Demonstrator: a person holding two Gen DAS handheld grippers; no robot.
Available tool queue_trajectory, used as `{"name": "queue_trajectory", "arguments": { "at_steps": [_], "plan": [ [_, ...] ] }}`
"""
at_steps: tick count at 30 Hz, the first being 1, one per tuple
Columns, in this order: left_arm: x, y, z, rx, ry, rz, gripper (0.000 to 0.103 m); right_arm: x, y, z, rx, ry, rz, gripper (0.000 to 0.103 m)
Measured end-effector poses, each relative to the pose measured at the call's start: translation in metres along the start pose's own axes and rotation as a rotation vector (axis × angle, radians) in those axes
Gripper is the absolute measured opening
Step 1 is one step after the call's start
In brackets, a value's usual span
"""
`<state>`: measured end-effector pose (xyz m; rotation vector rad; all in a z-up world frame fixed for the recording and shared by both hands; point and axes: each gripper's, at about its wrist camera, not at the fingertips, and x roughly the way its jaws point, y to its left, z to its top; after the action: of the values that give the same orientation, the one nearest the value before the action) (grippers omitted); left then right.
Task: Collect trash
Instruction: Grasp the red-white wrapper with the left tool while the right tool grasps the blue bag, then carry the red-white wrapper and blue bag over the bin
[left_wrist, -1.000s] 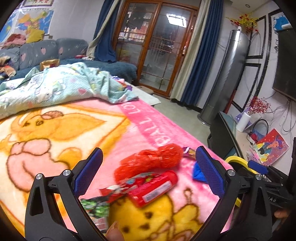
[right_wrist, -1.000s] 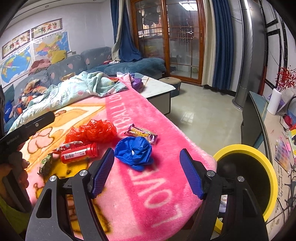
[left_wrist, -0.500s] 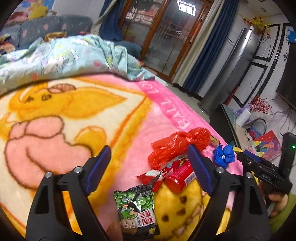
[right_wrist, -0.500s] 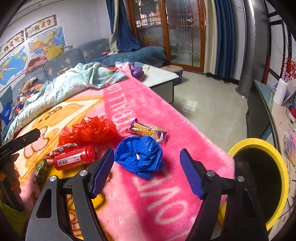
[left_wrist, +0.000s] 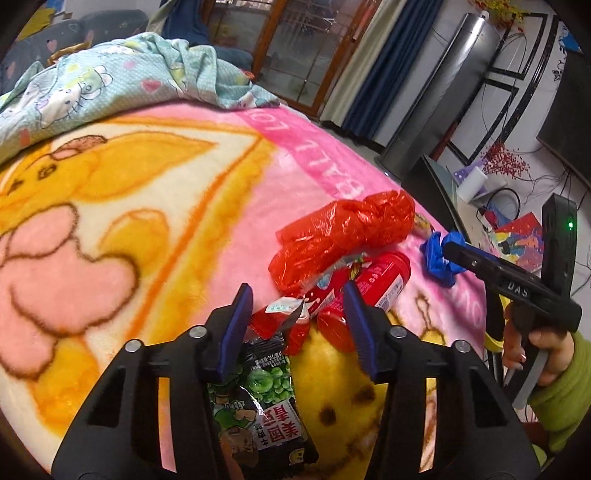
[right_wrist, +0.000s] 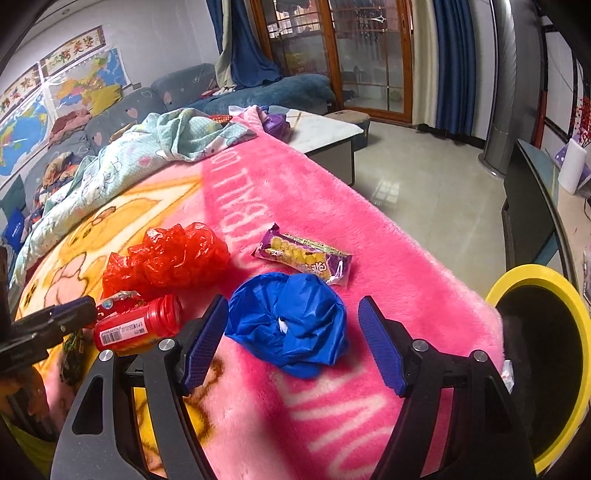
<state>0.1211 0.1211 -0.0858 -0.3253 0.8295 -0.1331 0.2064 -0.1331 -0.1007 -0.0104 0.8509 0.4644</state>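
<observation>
The trash lies in a loose cluster on the pink cartoon blanket (right_wrist: 332, 206), and the red screw-top bottle (right_wrist: 136, 325) makes the handiest marker. Just behind it sits the crumpled red plastic bag (right_wrist: 166, 258). On the bottle's side facing the yellow-rimmed bin (right_wrist: 576, 369) lies the balled-up blue bag (right_wrist: 291, 321), and beyond that a purple and yellow snack wrapper (right_wrist: 306, 254). On the bottle's other side a torn red wrapper (left_wrist: 291, 314) touches it, with a green pea snack packet (left_wrist: 255, 398) just next to that.

The left claw (left_wrist: 299, 328) hangs over the red wrapper and the top of the green packet, its jaws closing, both items between them; the blue pads (left_wrist: 236, 325) do not yet press on either. The right claw (right_wrist: 291, 339) hovers at the blue bag, jaws wide apart, the bag sitting between them untouched. A hand (left_wrist: 532, 350) in a green sleeve holds that right tool. A pale blue quilt (right_wrist: 122, 162) is bunched at the blanket's far end from the bottle.
</observation>
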Motion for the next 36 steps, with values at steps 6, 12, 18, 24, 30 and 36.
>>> {"name": "queue_trajectory", "arguments": {
  "at_steps": [6,12,18,24,30,36],
  "plan": [
    [0.007,0.002,-0.002,-0.008,0.042,0.01,0.039,0.011,-0.001,-0.003,0.011,0.042,0.03,0.048],
    [0.011,-0.002,-0.005,0.011,0.071,0.022,0.032,0.013,-0.001,-0.008,0.0,0.071,0.054,0.027],
    [0.01,-0.015,-0.01,0.083,0.084,0.051,0.029,0.008,-0.003,-0.01,0.0,0.084,0.078,0.02],
    [0.014,-0.037,-0.015,0.191,0.093,0.089,0.016,0.003,-0.008,-0.013,0.013,0.095,0.093,0.019],
    [0.011,-0.044,-0.014,0.209,0.074,0.102,0.007,-0.004,-0.01,-0.014,0.021,0.099,0.106,0.018],
    [-0.003,-0.049,-0.008,0.196,0.022,0.075,0.005,-0.015,-0.011,-0.014,0.024,0.089,0.123,0.018]
  ]
}}
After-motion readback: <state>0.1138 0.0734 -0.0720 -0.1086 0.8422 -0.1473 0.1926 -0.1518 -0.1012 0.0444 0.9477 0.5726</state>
